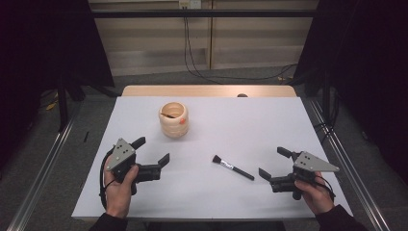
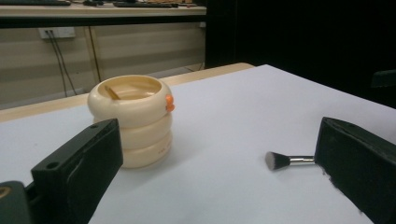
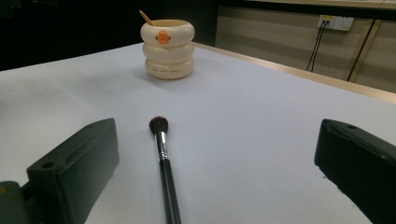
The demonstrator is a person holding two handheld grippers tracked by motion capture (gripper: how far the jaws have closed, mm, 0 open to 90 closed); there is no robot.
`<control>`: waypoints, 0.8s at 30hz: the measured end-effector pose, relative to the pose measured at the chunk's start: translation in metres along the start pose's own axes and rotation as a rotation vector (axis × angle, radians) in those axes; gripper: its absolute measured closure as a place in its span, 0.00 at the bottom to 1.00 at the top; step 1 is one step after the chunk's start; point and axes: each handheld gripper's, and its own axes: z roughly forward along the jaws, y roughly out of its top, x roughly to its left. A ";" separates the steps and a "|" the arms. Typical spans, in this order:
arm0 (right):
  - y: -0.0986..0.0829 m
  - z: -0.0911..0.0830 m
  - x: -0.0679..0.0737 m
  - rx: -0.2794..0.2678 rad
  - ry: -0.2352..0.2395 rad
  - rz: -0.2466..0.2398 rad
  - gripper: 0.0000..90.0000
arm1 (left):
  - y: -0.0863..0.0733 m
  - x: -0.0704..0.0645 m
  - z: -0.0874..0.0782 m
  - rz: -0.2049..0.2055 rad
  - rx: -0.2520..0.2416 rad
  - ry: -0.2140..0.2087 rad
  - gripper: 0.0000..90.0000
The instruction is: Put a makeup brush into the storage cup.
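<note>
White bench (image 1: 269,125): both grippers, left (image 1: 154,150) and right (image 1: 272,163), hover with jaws spread. Makeup brush (image 1: 233,167) lies between; grasping mid-handle looks best for lifting it toward the ringed holder (image 1: 173,120).

A lab-style recording space, not a home. A bench (image 1: 269,192) with a plain white top stands between metal floor rails (image 1: 41,175) and black curtains (image 1: 370,57). Beyond it, cables (image 1: 192,57) hang from a wall socket (image 1: 189,4) on a bare beige panelled wall.
</note>
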 end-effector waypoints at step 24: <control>0.000 0.000 -0.001 0.003 0.001 0.000 0.00 | -0.029 -0.018 -0.025 -0.009 0.001 -0.011 0.01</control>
